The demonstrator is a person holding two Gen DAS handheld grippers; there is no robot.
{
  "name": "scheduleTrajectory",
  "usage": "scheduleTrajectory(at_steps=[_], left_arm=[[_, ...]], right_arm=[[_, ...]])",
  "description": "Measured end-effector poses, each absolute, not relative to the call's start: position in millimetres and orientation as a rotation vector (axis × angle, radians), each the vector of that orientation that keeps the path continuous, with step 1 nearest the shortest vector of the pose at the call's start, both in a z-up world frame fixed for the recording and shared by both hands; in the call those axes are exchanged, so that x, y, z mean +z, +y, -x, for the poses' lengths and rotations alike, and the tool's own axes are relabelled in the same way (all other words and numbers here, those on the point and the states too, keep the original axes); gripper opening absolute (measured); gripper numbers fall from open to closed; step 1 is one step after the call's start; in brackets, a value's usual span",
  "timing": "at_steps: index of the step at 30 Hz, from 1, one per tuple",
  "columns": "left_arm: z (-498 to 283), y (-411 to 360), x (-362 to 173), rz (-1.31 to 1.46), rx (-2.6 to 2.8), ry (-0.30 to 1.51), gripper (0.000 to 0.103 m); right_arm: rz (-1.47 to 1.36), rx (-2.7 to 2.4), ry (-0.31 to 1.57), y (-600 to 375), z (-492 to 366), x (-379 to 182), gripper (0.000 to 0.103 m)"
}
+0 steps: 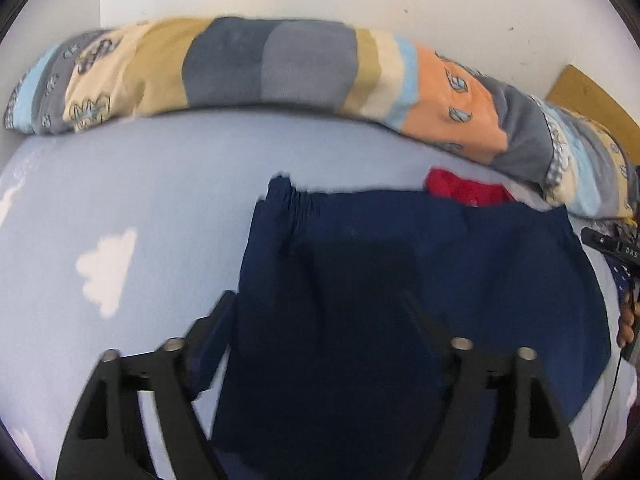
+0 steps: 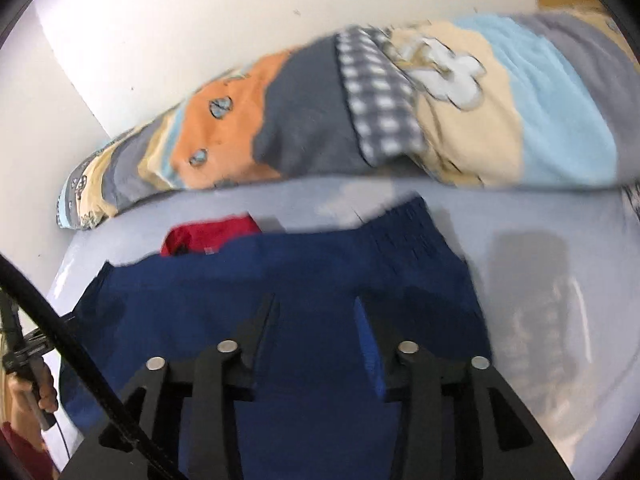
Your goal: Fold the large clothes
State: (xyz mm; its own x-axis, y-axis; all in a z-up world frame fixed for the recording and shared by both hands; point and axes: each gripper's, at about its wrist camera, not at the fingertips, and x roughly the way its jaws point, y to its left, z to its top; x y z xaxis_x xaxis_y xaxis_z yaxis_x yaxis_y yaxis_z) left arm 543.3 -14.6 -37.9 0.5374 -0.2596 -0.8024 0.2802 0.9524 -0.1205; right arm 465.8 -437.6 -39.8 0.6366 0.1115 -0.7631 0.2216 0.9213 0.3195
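A navy blue garment [image 1: 400, 280] with a gathered waistband lies spread flat on the pale blue sheet [image 1: 140, 184]. My left gripper [image 1: 318, 314] hovers over its left part, open wide, with the cloth lying beneath the fingers and nothing pinched. In the right wrist view the same navy garment [image 2: 304, 272] fills the middle. My right gripper [image 2: 316, 314] hangs above it with its jaws partly apart, open, no cloth pressed between the pads. The picture is blurred.
A small red garment [image 1: 464, 190] [image 2: 208, 236] lies just beyond the navy one. A long patchwork duvet roll [image 1: 280, 64] [image 2: 400, 112] runs along the white wall. A black cable [image 2: 80, 360] and a hand [image 2: 44, 392] show at the left edge.
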Motion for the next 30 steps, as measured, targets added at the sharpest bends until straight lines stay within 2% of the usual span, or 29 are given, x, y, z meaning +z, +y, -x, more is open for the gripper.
scheduleTrajectory(at_steps=[3, 4, 5, 7, 11, 12, 15, 17, 18, 20, 23, 27, 28, 30], left_arm=[[-566.5, -18.3, -63.3, -0.036, -0.256, 1.025, 0.085], [-576.5, -13.7, -82.0, -0.034, -0.213, 1.092, 0.085], [-581.5, -8.6, -96.4, -0.02, -0.192, 1.135, 0.089], [-577.8, 6.0, -94.4, 0.045, -0.192, 1.107, 0.089], [-536.3, 21.1, -58.0, 0.096, -0.316, 1.009, 0.089], [-520.9, 24.4, -48.7, 0.089, -0.346, 0.984, 0.089], [-478.1, 24.2, -39.0, 0.02, -0.41, 0.945, 0.089], [-464.2, 21.9, -53.4, -0.076, -0.379, 0.975, 0.089], [-465.9, 21.7, -73.8, -0.119, -0.338, 1.049, 0.089], [-472.6, 32.0, -98.0, -0.085, -0.292, 1.132, 0.091], [-463.0, 51.1, -79.6, 0.042, -0.262, 1.119, 0.083], [-424.9, 62.8, -46.2, 0.093, -0.32, 1.026, 0.084], [-418.2, 62.0, -48.7, 0.075, -0.325, 1.031, 0.085], [-419.1, 60.3, -79.7, 0.009, -0.251, 1.153, 0.085]], right_arm=[[-0.466, -0.152, 0.961, -450.0, -492.9, -72.1, 0.051], [-0.482, -0.192, 1.033, -461.5, -495.2, -94.8, 0.048], [-0.518, -0.172, 1.049, -470.0, -491.2, -106.5, 0.046], [-0.572, -0.183, 1.004, -476.6, -480.7, -100.3, 0.043], [-0.486, -0.123, 0.995, -453.0, -436.7, -63.7, 0.049], [-0.435, -0.099, 0.991, -440.4, -423.3, -55.6, 0.056], [-0.347, -0.002, 0.988, -400.7, -375.9, -48.8, 0.057], [-0.298, 0.009, 1.037, -380.0, -351.0, -62.0, 0.057], [-0.271, -0.019, 1.047, -375.3, -347.2, -67.3, 0.057], [-0.207, -0.04, 1.086, -368.7, -337.9, -87.8, 0.056], [-0.203, -0.107, 1.103, -364.8, -330.4, -73.7, 0.055], [-0.203, -0.029, 1.036, -337.4, -318.5, -40.1, 0.058], [-0.195, -0.034, 1.049, -331.7, -316.6, -43.3, 0.063], [-0.238, -0.06, 1.173, -329.5, -318.8, -75.4, 0.065]])
